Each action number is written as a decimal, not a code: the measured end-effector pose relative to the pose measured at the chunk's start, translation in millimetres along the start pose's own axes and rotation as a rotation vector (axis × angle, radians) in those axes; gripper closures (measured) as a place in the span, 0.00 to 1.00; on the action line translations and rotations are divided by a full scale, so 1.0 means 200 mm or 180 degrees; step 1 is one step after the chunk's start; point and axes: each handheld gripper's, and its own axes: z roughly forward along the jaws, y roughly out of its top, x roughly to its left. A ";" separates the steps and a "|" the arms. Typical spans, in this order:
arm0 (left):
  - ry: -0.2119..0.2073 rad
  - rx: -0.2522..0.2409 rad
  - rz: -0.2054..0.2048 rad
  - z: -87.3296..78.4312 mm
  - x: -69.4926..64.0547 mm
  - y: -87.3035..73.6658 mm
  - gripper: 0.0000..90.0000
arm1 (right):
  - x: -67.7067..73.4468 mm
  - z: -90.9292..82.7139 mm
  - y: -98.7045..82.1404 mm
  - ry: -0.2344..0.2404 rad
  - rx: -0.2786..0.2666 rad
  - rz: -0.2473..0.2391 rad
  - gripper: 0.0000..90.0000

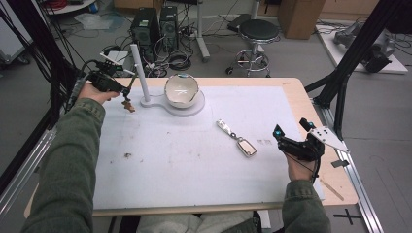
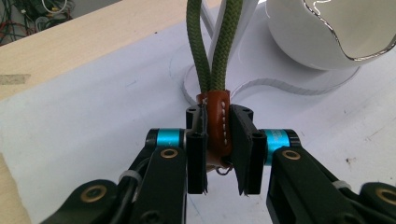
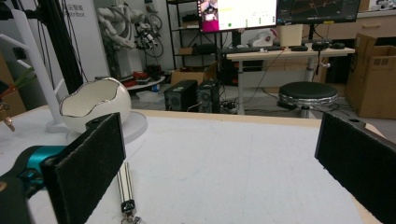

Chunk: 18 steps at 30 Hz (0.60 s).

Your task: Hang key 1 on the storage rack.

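While the left gripper [image 2: 218, 154] sat clamped on the brown leather tab [image 2: 218, 126] of an olive cord loop [image 2: 205, 51], the loop ran up beside the white post [image 1: 139, 73] of the stand [image 1: 160, 103] at the table's far left. Just right of it, on the same base, stood the egg-shaped white bowl [image 1: 180, 91]. Right gripper [image 3: 219, 158] hovered at the near right edge, jaws wide apart, nothing between them. A key fob on a metal strap [image 1: 236, 138] lay on the white mat [image 1: 194, 170] between the two grippers.
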 end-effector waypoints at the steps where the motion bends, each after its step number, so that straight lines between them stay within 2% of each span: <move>1: -0.0012 0.0012 -0.0003 0.00 0.00 0.00 0.84 | 0.00 0.00 0.00 -0.0001 -0.0002 0.0000 0.01; 4: -0.0035 0.0006 -0.0042 0.00 0.00 0.00 0.84 | 0.00 0.00 0.00 0.0004 -0.0005 -0.0001 0.01; 7: -0.0072 -0.0054 -0.0085 -0.01 0.00 0.01 0.75 | 0.00 -0.01 0.00 0.0004 0.0000 0.0008 0.01; 18: -0.0176 -0.0108 -0.0119 -0.04 -0.01 -0.01 0.57 | 0.00 0.00 0.00 0.0011 -0.0011 0.0015 0.01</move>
